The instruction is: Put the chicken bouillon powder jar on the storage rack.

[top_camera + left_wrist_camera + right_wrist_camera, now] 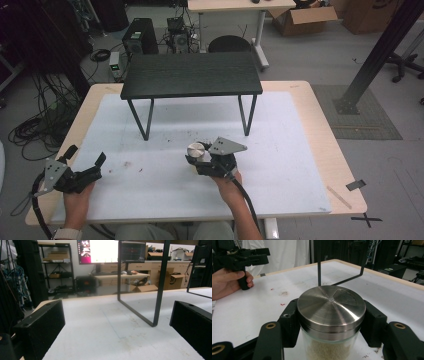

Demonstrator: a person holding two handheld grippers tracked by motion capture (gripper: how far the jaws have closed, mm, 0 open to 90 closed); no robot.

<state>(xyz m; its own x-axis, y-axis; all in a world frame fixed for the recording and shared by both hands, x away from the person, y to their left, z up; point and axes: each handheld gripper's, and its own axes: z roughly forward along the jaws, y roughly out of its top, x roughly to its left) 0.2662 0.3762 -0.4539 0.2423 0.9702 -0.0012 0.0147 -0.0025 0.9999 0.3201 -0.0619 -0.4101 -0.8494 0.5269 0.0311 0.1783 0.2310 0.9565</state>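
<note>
Right tongs [196, 159] are clamped on the glass jar [329, 347], and it is a firm hold: in the right gripper view the 2 black jaws press against either side just under the steel lid [331, 307], no gap showing on either flank. The jar stands upright, pale grains visible through the glass below the lid. From the high view, that jar [195, 151] sits near the middle of the white mat [165, 120], toward the near edge of the desk [320, 125], just in front of the small black stand [191, 75] whose right leg comes down a little beyond it.

Over on the left, the left tongs [86, 161] hang wide open at the near left corner of the mat, well apart from the jar. In the left gripper view the 2 jaws stand far apart with only bare mat [105, 332] between them, gripping nothing, touching nothing. The right gripper view catches that left hand [227, 282] wrapped round its handle, far off to the side, with a few red specks [279, 298] on the mat between it and the jar.
</note>
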